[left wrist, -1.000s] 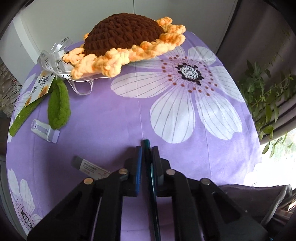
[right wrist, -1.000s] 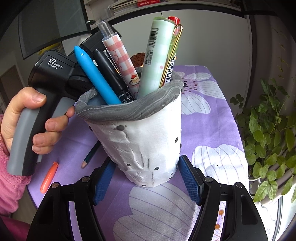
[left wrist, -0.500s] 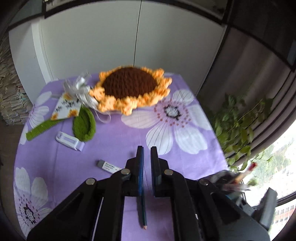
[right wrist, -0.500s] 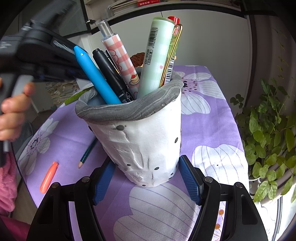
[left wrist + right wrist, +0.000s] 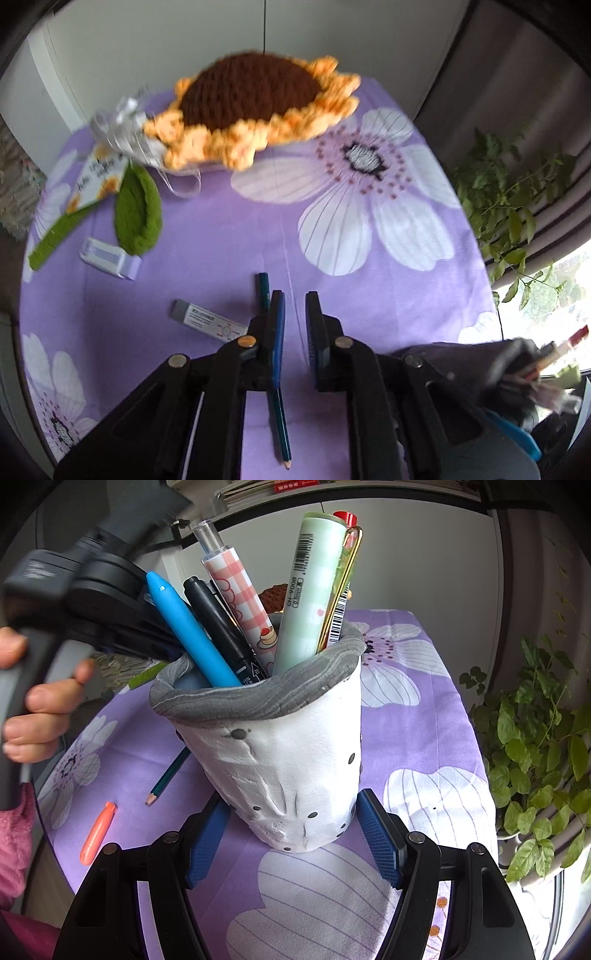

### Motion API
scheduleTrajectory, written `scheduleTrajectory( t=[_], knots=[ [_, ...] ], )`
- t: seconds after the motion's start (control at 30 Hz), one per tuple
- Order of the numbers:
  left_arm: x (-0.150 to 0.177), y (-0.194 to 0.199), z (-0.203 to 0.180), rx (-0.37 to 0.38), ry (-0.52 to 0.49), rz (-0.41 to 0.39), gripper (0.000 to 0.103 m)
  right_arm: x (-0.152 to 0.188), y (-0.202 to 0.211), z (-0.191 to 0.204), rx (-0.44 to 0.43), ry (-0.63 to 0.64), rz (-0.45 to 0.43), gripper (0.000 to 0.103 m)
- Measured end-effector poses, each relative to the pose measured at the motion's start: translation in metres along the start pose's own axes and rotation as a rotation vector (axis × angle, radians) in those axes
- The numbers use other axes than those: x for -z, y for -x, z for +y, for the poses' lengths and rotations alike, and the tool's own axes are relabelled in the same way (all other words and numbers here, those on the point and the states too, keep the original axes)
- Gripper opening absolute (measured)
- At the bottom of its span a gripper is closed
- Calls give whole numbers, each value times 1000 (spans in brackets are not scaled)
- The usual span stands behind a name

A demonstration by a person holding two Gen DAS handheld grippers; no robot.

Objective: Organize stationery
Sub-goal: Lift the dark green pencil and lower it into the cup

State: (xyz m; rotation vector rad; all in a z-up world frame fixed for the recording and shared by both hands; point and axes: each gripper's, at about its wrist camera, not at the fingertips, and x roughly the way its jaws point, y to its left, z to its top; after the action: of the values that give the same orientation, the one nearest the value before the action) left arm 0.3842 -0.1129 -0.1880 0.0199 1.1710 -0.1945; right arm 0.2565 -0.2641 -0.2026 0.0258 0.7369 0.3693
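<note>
Purple cloth (image 5: 229, 258): green pencil (image 5: 279, 424) flat beneath left gripper (image 5: 294, 314), jaws opening, empty. Right gripper (image 5: 291, 834) clamping white pen holder (image 5: 288, 775).

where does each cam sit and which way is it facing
Left wrist: on the left tool, looking steeply down at the purple cloth with pencil and crochet sunflower; only its two fingers show, opening, nothing between.
Right wrist: on the right tool, tilted down across the table at the pen holder it grips; a hand and pink sleeve show.
Shared: pencil, pen holder, cloth.
</note>
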Motion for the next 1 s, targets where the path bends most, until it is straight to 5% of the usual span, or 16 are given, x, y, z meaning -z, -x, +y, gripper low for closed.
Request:
scheduleTrajectory(
  t=[0.07,0.2,0.3,0.33,0.43,0.57,1.0],
  knots=[
    [-3,-8,3,-10,10,18,13,0,0,0,-1,-1,0,72],
    [-3,-13,2,-48,-1,-1,39,0,0,0,-1,-1,0,72],
    [-3,-17,0,-70,-11,-4,34,0,0,0,-1,0,0,72],
    [-2,-21,0,-63,-13,6,21,0,0,0,0,0,0,72],
    [0,-27,-2,-66,-22,4,5,0,0,0,0,-1,0,72],
    [3,-19,0,-34,-4,-15,5,0,0,0,1,-1,0,72],
    [26,103,-4,64,-21,-311,5,0,0,1,1,-2,0,72]
  ],
)
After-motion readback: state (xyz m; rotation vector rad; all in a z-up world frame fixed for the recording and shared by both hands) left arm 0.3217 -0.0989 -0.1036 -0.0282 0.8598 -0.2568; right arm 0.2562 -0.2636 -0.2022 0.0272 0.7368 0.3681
